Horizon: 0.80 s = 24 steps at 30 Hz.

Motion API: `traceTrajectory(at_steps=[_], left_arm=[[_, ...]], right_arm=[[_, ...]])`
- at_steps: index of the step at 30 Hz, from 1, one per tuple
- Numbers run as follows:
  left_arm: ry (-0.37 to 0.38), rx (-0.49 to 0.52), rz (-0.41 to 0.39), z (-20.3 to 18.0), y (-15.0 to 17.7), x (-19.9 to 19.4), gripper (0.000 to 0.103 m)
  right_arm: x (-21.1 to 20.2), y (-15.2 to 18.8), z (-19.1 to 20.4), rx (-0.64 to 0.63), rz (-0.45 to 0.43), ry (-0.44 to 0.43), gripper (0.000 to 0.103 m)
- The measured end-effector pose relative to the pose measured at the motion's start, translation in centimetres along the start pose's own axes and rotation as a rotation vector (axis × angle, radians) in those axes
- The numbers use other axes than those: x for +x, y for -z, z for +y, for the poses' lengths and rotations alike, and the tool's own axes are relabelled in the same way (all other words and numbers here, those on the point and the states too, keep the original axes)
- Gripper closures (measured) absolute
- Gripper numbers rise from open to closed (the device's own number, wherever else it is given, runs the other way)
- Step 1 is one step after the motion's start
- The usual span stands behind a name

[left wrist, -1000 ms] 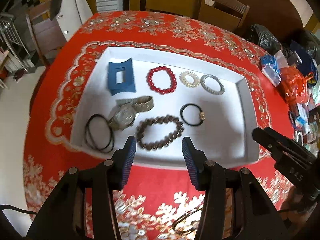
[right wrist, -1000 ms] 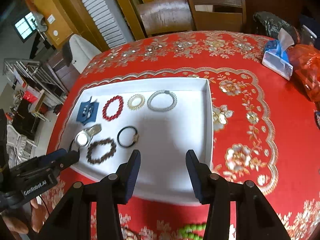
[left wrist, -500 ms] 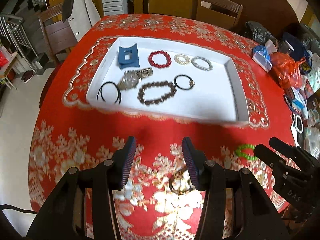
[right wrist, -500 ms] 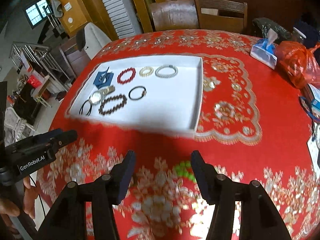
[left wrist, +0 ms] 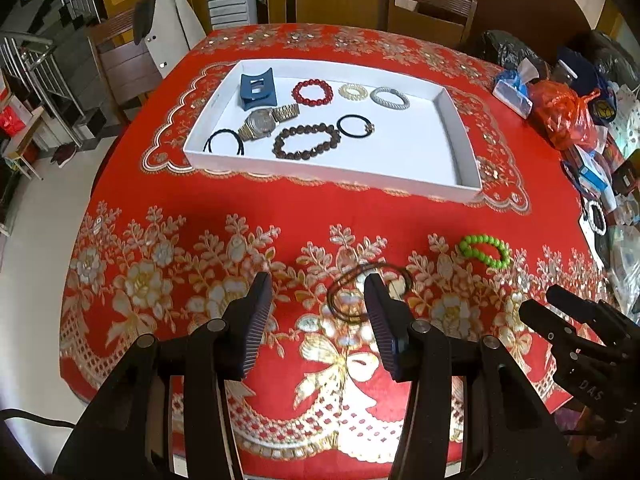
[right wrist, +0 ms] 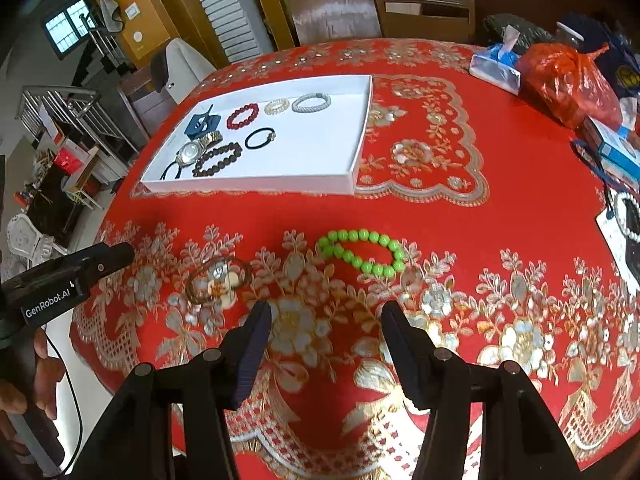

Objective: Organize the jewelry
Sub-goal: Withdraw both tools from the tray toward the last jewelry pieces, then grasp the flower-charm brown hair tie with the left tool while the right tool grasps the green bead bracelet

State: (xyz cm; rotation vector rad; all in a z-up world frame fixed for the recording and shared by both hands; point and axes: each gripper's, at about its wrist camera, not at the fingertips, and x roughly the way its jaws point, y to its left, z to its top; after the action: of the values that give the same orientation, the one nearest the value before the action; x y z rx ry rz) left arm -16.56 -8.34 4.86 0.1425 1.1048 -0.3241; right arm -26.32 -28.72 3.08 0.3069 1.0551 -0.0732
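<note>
Jewelry lies sorted in a white tray (left wrist: 460,132) on a round table (left wrist: 248,216) under a red cloth with gold flowers. The left gripper (left wrist: 318,312) has its fingers spread and holds nothing; a thin dark cord loop (left wrist: 360,280) lies on the cloth just beyond its right fingertip. The right gripper (right wrist: 326,338) has just been opening, with nothing between its fingers, which stand apart above the cloth; a green bead bracelet (right wrist: 362,254) lies ahead of them, untouched. Wooden chairs (left wrist: 432,6) stand at the table's far side, and bags and boxes (left wrist: 560,108) crowd its right edge. Inside the tray sit a blue clip (left wrist: 258,88), a red bead bracelet (left wrist: 313,91), a pale coil tie (left wrist: 353,92), a grey woven band (left wrist: 390,98), a watch (left wrist: 264,120), a brown bead bracelet (left wrist: 306,141) and two black hair ties (left wrist: 224,142), all toward its left half. The person's hand (right wrist: 24,384) shows at the lower left of the right wrist view, grasping the left gripper's handle.
</note>
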Motion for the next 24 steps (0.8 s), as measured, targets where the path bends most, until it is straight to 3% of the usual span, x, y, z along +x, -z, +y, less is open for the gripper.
traceTrajectory(at_steps=[7,14,24], left_arm=[[0.048,-0.046,0.028,1.1,1.5,-0.1,0.056],[0.043,-0.066,0.092,2.3,3.6,1.8,0.056],[0.096,-0.098,0.138,1.7,3.0,4.4,0.056]], right_arm=[[-0.2,1.8,-0.7,-0.003,0.009,-0.010,0.048],[0.8,2.9,-1.3,0.012,0.041,-0.022,0.048],[1.2,2.6,-1.3,0.014,0.052,-0.017,0.048]])
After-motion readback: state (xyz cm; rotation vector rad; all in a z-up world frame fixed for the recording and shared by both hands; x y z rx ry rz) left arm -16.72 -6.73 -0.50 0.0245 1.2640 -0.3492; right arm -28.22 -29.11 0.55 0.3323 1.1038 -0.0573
